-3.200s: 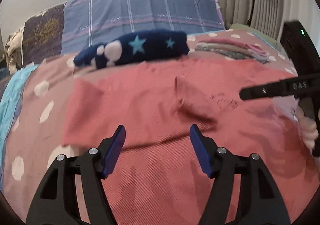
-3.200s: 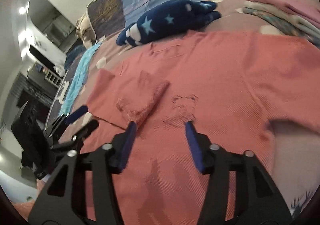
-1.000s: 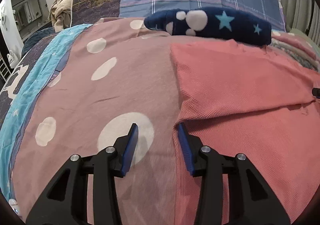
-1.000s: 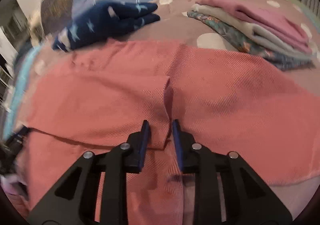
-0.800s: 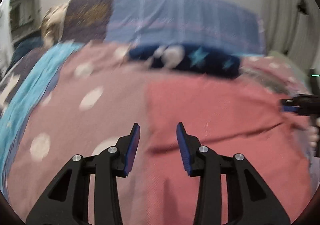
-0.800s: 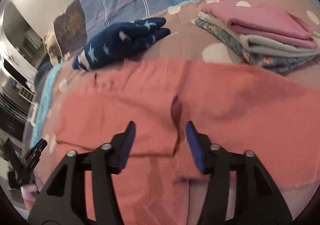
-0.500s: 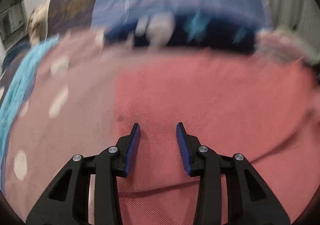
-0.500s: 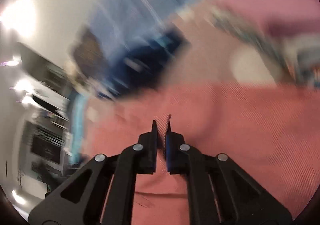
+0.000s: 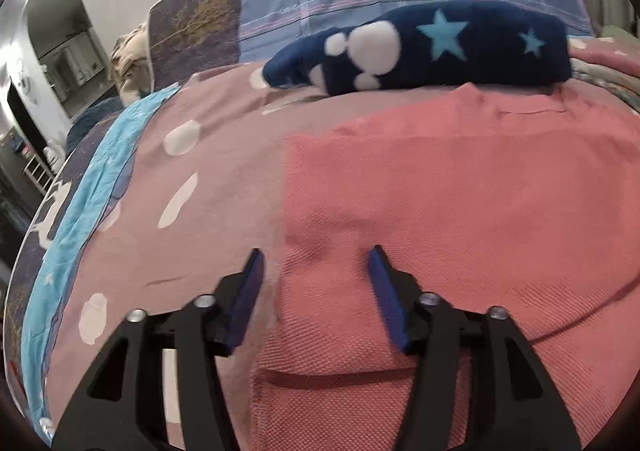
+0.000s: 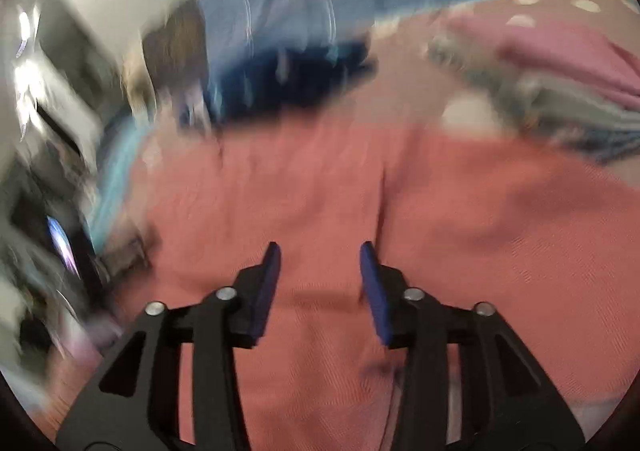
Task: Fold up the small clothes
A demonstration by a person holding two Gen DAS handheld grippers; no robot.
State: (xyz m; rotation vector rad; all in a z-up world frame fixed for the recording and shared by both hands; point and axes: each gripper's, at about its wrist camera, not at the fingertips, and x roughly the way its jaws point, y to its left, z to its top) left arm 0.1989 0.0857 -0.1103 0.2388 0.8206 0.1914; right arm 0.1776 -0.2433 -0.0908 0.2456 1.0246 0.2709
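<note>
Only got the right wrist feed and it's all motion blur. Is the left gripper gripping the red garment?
Observer: No. The left gripper has its jaws opening, and the pads are clear of the red garment.
Operator: Where is it over the cloth?
Observer: It straddles the garment's left folded edge. One finger is over the dotted bedspread, the other over the red fabric.
Operator: What's the dark blob at the far side?
Observer: It's a navy soft item with light blue stars and a white paw print, lying at the garment's far edge.
</note>
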